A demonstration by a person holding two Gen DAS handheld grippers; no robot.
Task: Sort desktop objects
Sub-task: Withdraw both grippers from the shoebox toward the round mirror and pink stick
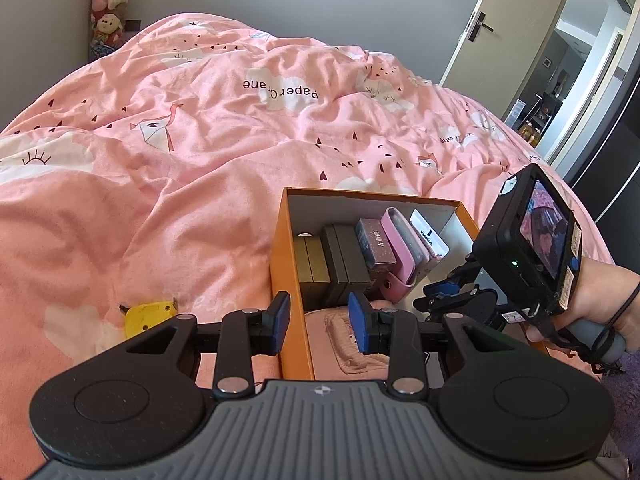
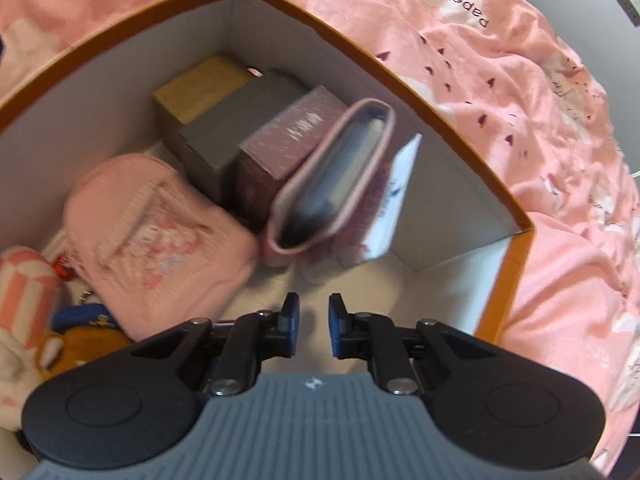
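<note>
**A:** Over the near left wall of the orange box (image 1: 289,280), the left gripper (image 1: 319,322) hangs with its jaws apart, one blue pad outside the wall and the other above the box's inside. It has hold of nothing.

**B:** And the other one?

**A:** The right gripper (image 2: 310,330) sits low inside the same box, above bare white floor. Its jaws stand parted by a narrow gap, and nothing is between them. From the left wrist view you see it at the box's right side, with the person's right hand (image 1: 596,300) around its grey handle.

**B:** What lies closest to it?

**A:** Just to its left, a pink knitted pouch (image 2: 160,236) lies flat on the box floor. Past the pouch, at the left edge, several plush toys (image 2: 28,320) are bunched together; that part is blurred.

**B:** Farther in?

**A:** A row of things stands on edge against the far wall, pressed side by side: a tan box (image 2: 200,84), a dark grey box (image 2: 240,120), a mauve box (image 2: 292,132), then a pink case (image 2: 332,176) leaning on it, and a white card (image 2: 396,200) tilted near the right wall.

**B:** Outside the box?

**A:** The box rests on a rumpled pink duvet (image 1: 180,152). A yellow Pikachu toy (image 1: 148,314) lies on it, near the left gripper's left side and well apart from the box. More plush toys (image 1: 108,4) are stacked in the far corner of the room, and a door (image 1: 504,28) stands open at the right.
</note>
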